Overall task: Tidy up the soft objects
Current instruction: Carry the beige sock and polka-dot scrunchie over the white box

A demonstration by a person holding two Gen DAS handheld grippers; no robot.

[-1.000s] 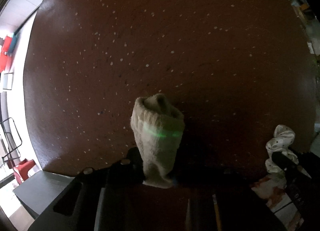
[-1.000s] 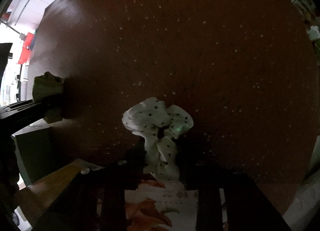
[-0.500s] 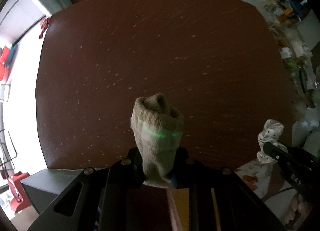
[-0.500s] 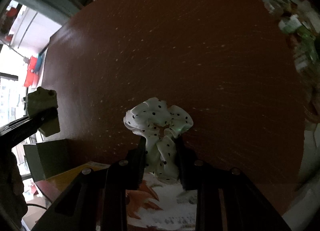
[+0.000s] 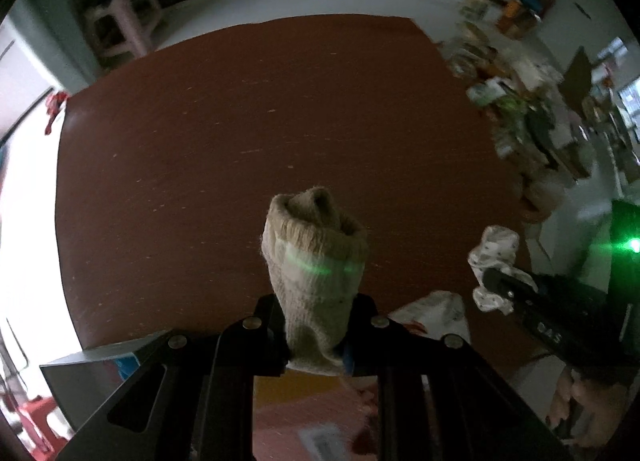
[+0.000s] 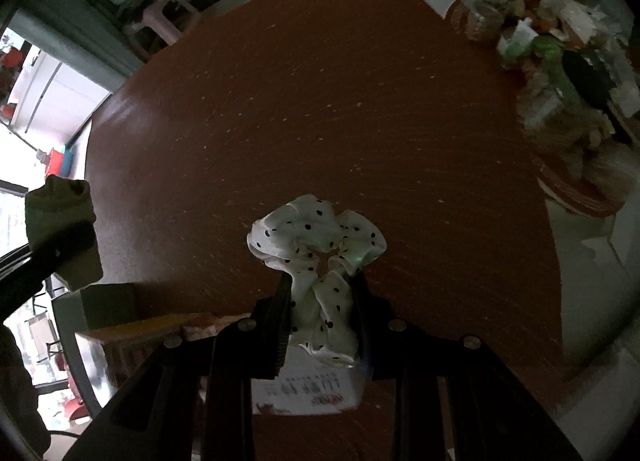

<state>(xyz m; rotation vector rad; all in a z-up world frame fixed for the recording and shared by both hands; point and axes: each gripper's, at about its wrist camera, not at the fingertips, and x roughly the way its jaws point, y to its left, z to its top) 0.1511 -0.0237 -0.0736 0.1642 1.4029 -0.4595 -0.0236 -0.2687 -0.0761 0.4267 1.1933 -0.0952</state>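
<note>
A rolled beige knit sock (image 5: 314, 261) stands up between the black fingers of my left gripper (image 5: 316, 303), which is shut on it above the brown table (image 5: 240, 141). In the right wrist view a white scrunchie with black dots (image 6: 320, 257) is pinched by my right gripper (image 6: 322, 289), which is shut on it. The scrunchie (image 5: 494, 261) and the right gripper's black finger (image 5: 520, 297) show at the right of the left wrist view. At the left edge of the right wrist view sits the sock (image 6: 60, 221) in the other gripper.
A grey box (image 6: 104, 305) and a yellow-edged box (image 6: 140, 329) lie below near the table's front left. A printed paper (image 6: 308, 393) lies under the right gripper. Jars and clutter (image 6: 540, 41) crowd a round table at the right. A pink stool (image 5: 120, 29) stands beyond the far edge.
Both grippers have risen from the table with the sock and scrunchie still held. The table looks smaller, and the room, stool and cluttered side table have come into view.
</note>
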